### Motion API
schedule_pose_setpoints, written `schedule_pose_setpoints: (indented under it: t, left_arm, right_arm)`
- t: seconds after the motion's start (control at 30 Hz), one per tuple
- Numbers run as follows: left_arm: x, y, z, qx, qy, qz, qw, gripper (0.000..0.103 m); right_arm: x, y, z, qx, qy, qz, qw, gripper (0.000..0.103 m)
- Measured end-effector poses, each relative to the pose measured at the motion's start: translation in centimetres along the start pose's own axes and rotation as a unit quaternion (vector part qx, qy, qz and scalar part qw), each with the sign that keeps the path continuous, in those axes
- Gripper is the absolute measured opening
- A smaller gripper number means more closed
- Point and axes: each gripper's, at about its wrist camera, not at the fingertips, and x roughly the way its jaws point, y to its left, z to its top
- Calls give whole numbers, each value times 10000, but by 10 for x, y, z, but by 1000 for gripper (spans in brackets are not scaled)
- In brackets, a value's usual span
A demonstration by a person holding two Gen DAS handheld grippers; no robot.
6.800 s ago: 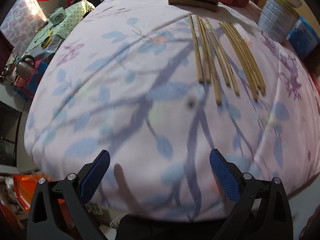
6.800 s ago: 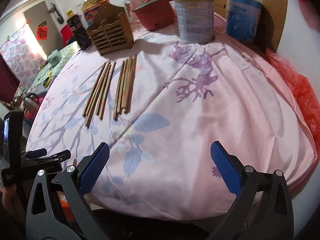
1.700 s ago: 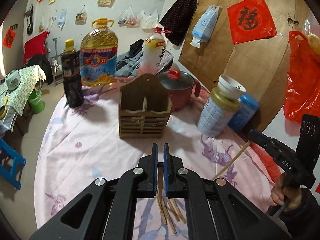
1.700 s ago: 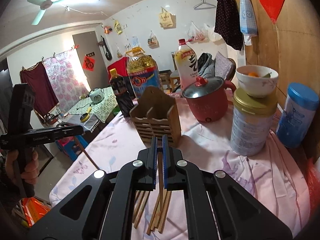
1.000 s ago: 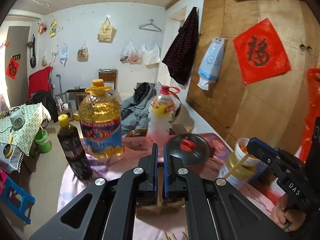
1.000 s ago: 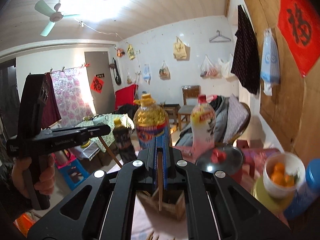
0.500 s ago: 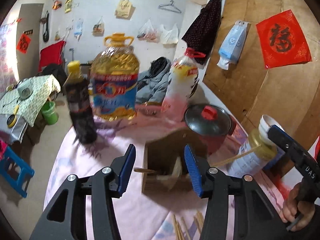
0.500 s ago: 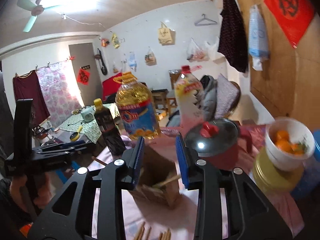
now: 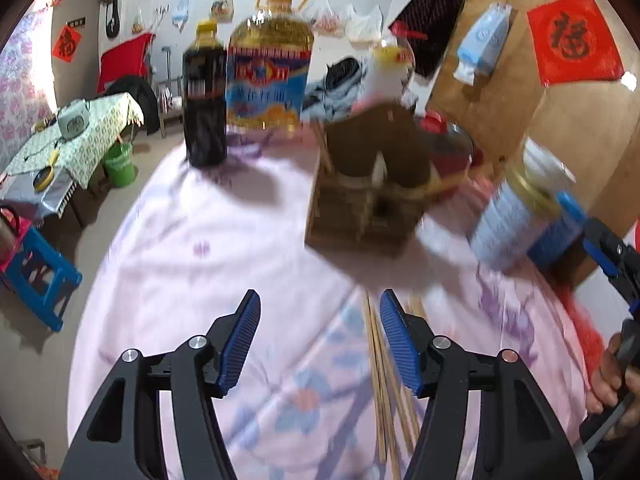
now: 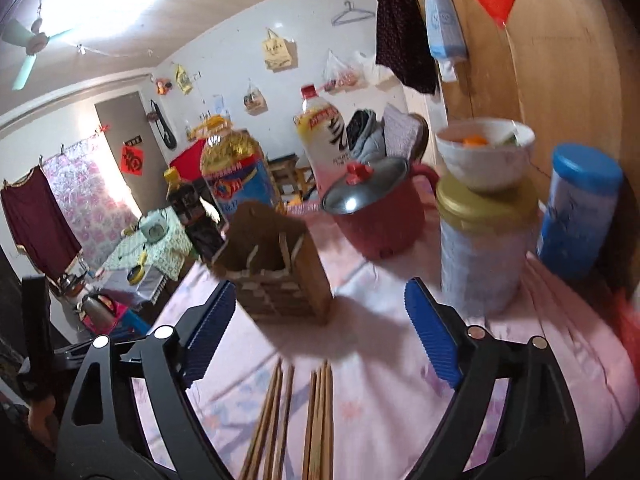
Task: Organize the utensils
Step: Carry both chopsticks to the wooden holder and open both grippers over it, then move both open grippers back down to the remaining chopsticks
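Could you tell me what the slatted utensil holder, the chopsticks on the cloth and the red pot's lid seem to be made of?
Utensil holder: looks like unfinished brown wood, built of matte slats with pale cut edges. Chopsticks: probably bamboo or light wood, tan and dull, with a faint lengthwise grain. Pot lid: apparently polished metal, grey with bright reflections; its red knob looks like plastic, though blur leaves that open.

I see a pink floral cloth (image 9: 192, 248) over the table. At its far side a dark bottle (image 9: 204, 96) stands just beside an oil jug (image 9: 268, 76). In my right view a red pot (image 10: 380, 216) with a steel lid sits near a gold-lidded tin (image 10: 484, 256) carrying a white bowl (image 10: 484, 160), and a blue canister (image 10: 580, 208) stands beside the tin. A fan (image 10: 28, 48) hangs overhead.
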Motion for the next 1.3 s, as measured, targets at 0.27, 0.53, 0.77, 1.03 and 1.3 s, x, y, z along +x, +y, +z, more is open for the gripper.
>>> schedule_pose_setpoints:
  t: [0.27,0.53,0.77,1.03,1.3]
  left_arm:
    - [13,-13,-76,328,563,-15,9979,71]
    - [38,-20,-124,651,1179,-169,9908,71]
    - [54,-31,-135,960,1367,-200,9857,73]
    - [64,-35,-133,1034,1405,-241,9844,73]
    - [73,-38,-128,1219,1270,-73,9844,75]
  right_arm:
    - [-3,-9,-66,-52,764,-179,9969,90]
    - [-2,-13,-133,-930,1487,-778,9814,90]
    - [-8,-17,-140,-983,1537,-860,9794,90]
    - [-16,-16,-139,-1118,1476,-1034,9773,90]
    - [-23,-23,-137,-1056,1377,-1223,9772,90]
